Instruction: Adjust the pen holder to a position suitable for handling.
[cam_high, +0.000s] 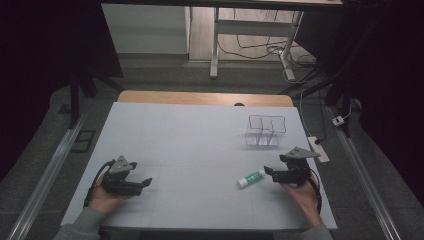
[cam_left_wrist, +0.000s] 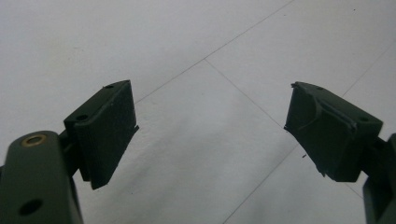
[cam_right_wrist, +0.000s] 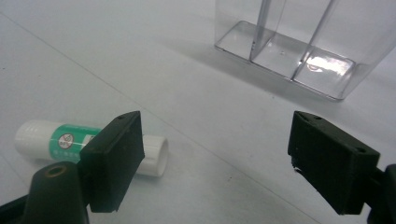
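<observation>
Glue stick (cam_high: 251, 178) lies on the table (cam_high: 200, 135), just beside the right gripper (cam_high: 270, 172), whose jaws are spread. Left gripper (cam_high: 146, 182) rests well apart, jaws spread too. Clear box (cam_high: 265, 131) stands beyond.

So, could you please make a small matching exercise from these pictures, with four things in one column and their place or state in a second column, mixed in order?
Things:
1. glue stick
2. clear divided box
3. left hand-held gripper
4. right hand-held gripper

Places or states:
A. stands upright, far right part of the table
B. open, over bare table at the near left
C. lies on its side, near right
D. open, just right of the glue stick in the high view

Pairs: 1-C, 2-A, 3-B, 4-D
</observation>
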